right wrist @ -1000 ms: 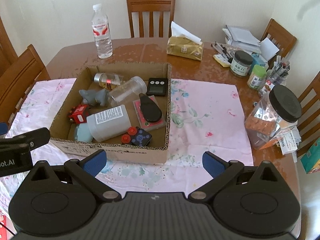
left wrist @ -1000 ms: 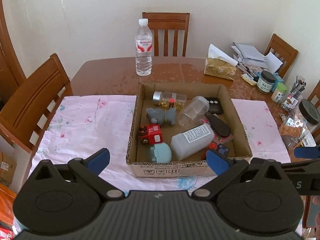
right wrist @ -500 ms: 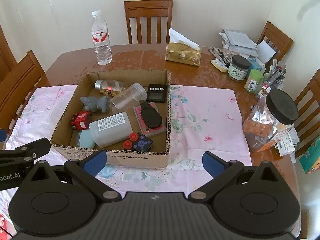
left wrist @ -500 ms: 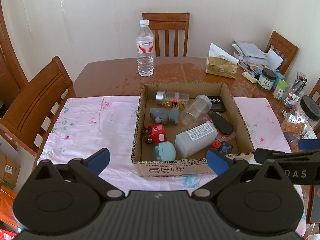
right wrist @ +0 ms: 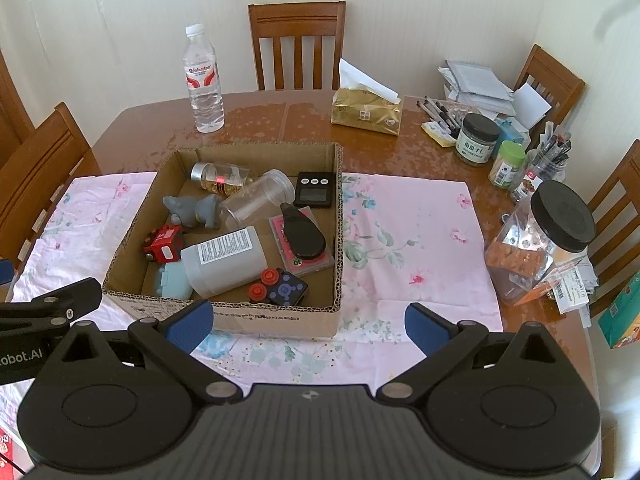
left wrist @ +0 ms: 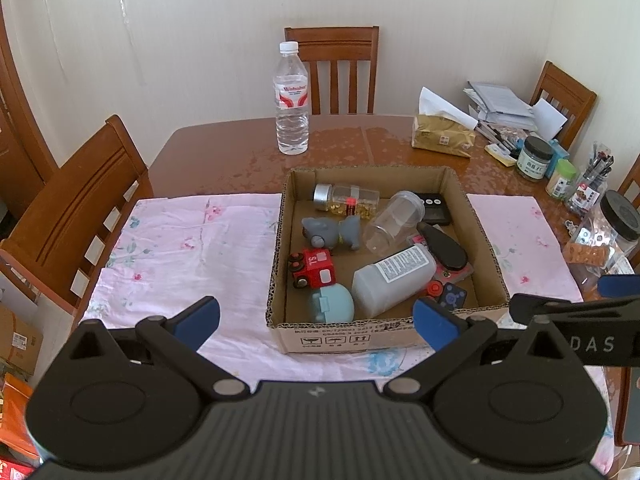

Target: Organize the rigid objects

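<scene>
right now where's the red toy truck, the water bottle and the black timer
red toy truck (left wrist: 314, 267), left wrist view, on its red body
water bottle (right wrist: 203, 80), right wrist view, on its label
black timer (right wrist: 314, 189), right wrist view, on its front face

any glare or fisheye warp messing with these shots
Left wrist view: dark corners, walls and chairs bow outward, daylight sheen on the bare table, cardboard box contents sharp. Right wrist view: same warp, glare patches on the table, faint shadow on the right wall.

My matt black plastic claw (left wrist: 316, 316) faces a rough corrugated cardboard box (left wrist: 348, 338) on floral cloth (left wrist: 192, 248) over the glossy wooden counter (left wrist: 232, 152); beyond, a clear plastic bottle (left wrist: 293, 98).
</scene>
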